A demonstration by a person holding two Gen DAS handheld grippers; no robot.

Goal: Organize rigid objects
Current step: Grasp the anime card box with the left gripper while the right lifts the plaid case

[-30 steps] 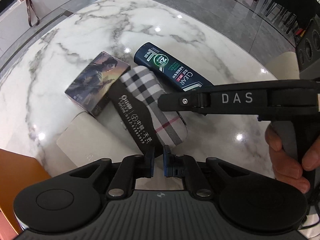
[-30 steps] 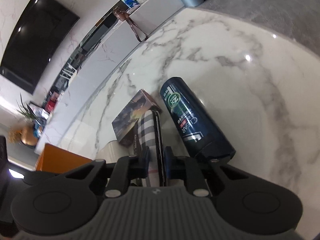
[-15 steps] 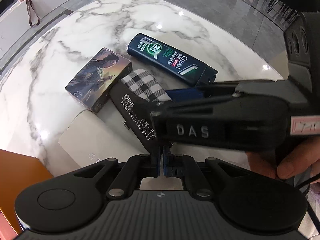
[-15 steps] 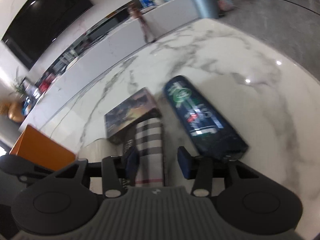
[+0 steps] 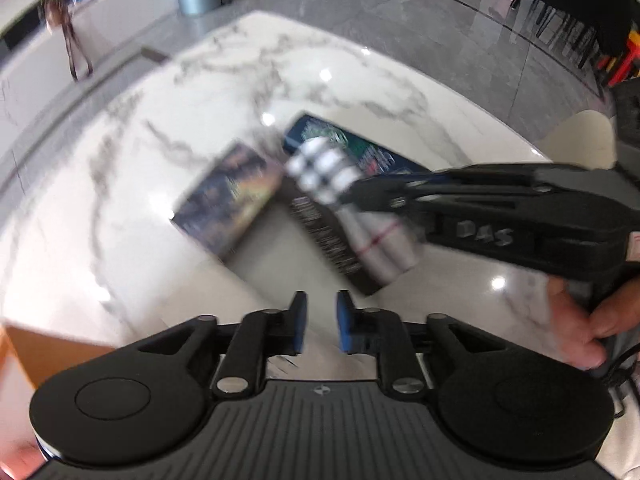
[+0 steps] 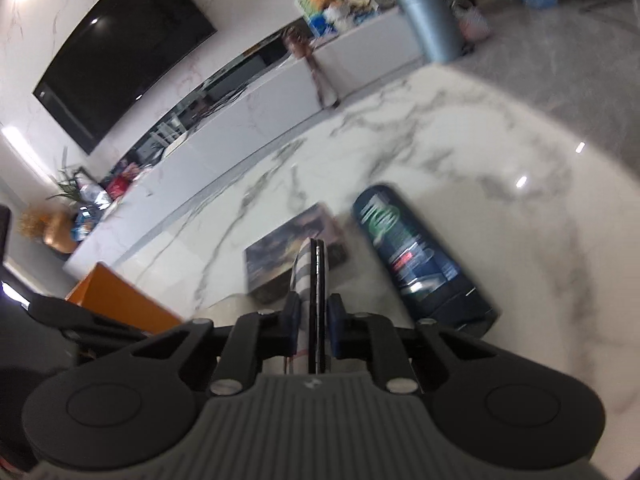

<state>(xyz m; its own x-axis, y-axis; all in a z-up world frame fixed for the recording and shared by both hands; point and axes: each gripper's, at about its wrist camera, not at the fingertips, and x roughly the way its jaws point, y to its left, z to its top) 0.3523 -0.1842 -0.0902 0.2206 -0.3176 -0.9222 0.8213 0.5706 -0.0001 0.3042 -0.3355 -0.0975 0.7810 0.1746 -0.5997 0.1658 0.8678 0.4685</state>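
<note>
The right tool (image 5: 352,196) reaches in from the right edge of the left wrist view, a hand (image 5: 576,328) gripping its handle at lower right. Its jaws are closing and are clamped on the plaid case (image 5: 352,208), which hangs tilted in the middle of that frame, above the tabletop (image 5: 120,216). In the right wrist view the same case (image 6: 314,276) stands edge-on between the blue pads (image 6: 292,322) at the frame's centre.

The left tool (image 5: 320,322) points steeply down at the bottom of its own view, jaws opening, nothing between them.

The tabletop is white marble with grey veins. Beyond it lie a grey tiled floor, a long white cabinet (image 6: 240,120), a dark screen (image 6: 120,48) on the wall at upper left, and a grey bin (image 6: 432,20) at the top.

On the marble, a picture-printed box (image 5: 232,200) lies left of the case, a dark blue bottle (image 6: 416,260) to its right, both past the tool tips. The frames are blurred.
</note>
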